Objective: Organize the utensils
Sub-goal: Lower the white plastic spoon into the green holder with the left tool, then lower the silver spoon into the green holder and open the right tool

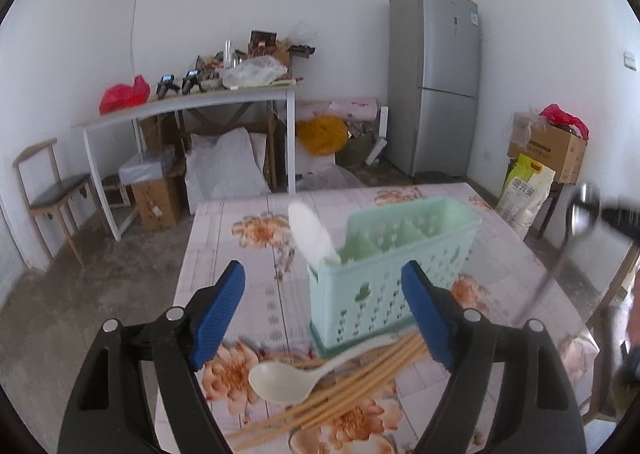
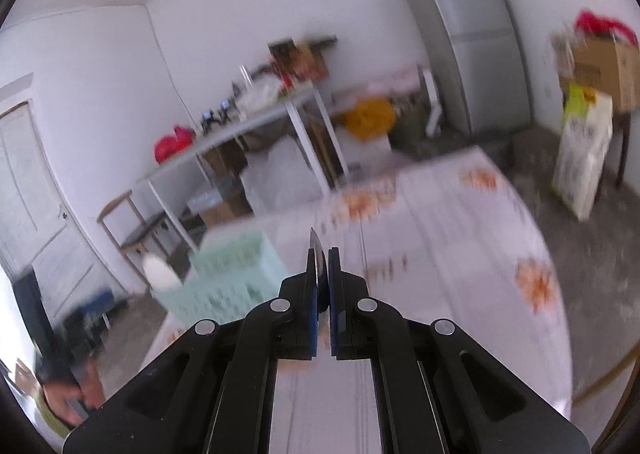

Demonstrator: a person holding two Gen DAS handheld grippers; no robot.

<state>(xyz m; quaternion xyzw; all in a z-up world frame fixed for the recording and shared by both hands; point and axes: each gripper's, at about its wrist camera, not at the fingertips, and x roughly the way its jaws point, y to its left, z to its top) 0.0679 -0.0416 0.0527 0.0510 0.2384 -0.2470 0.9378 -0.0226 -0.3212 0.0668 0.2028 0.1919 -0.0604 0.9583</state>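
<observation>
Presently, on the floral tabletop [image 1: 248,254]:

1. Mint-green perforated utensil basket [image 1: 394,274], upright, near the tabletop's middle. In the right wrist view it is blurred, at about 9 o'clock from the fingers [image 2: 230,274].
2. White spoon [image 1: 310,234], standing in the basket's left end, bowl up and tilted toward 11 o'clock.
3. Cream ladle-type spoon [image 1: 288,378], lying flat just in front of the basket, bowl toward 8 o'clock, handle running toward 2 o'clock.
4. Bundle of bamboo chopsticks [image 1: 352,386], lying flat, touching and partly under the cream spoon, running from 8 o'clock to 2 o'clock toward the basket's base.
5. Left hand-held gripper [image 1: 322,310], blue pads spread wide, nothing between them, poised above the cream spoon and chopsticks with the basket framed ahead.
6. Right hand-held gripper [image 2: 323,286], pads pressed together on a thin metal utensil [image 2: 317,258] seen edge-on, its tip pointing to 12 o'clock; what kind of utensil cannot be told here. In the left wrist view a blurred metal spoon-like shape [image 1: 582,209] appears at 3 o'clock.

Room items: grey refrigerator [image 1: 434,77] at 1 o'clock, cluttered white side table [image 1: 192,101] at 11 o'clock, wooden chair [image 1: 52,185] at 9 o'clock.
</observation>
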